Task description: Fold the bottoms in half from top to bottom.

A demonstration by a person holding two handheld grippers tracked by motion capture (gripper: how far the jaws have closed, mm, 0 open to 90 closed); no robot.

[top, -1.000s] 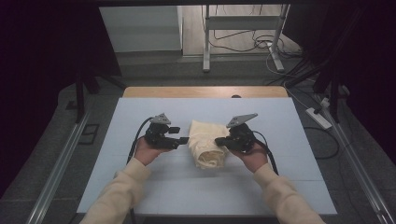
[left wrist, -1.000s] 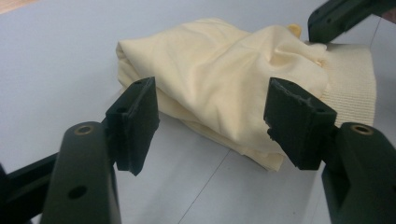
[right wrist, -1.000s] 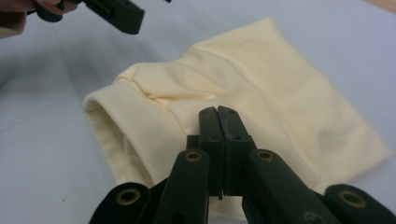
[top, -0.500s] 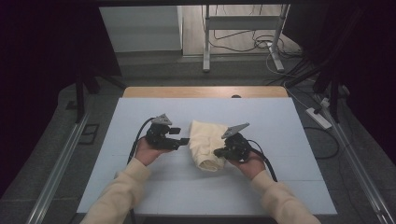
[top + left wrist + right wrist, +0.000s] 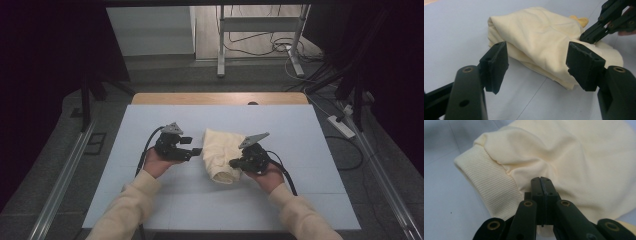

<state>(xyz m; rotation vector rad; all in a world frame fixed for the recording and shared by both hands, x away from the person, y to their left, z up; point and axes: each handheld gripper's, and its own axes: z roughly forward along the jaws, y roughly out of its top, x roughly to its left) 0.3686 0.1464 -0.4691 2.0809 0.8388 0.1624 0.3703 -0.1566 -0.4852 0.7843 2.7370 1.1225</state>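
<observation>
A folded cream garment [image 5: 220, 150] lies in the middle of the pale blue table [image 5: 310, 130]. My left gripper [image 5: 196, 151] is open at the garment's left edge; in the left gripper view its jaws [image 5: 536, 60] stand wide apart in front of the folded layers [image 5: 536, 35]. My right gripper [image 5: 233, 163] is at the garment's near right part. In the right gripper view its jaws [image 5: 541, 182] are shut, with fabric [image 5: 586, 157] puckered around their tip, beside a ribbed cuff [image 5: 489, 187]. The right gripper [image 5: 599, 27] also shows on the cloth in the left gripper view.
A wooden strip [image 5: 220, 98] runs along the table's far edge. Beyond it are a metal stand [image 5: 220, 50] and cables on the floor. A power strip [image 5: 342, 126] lies on the floor at the right. Bare table surrounds the garment.
My right gripper has moved nearer the person and left, onto the garment's near end. The left gripper has barely moved.
</observation>
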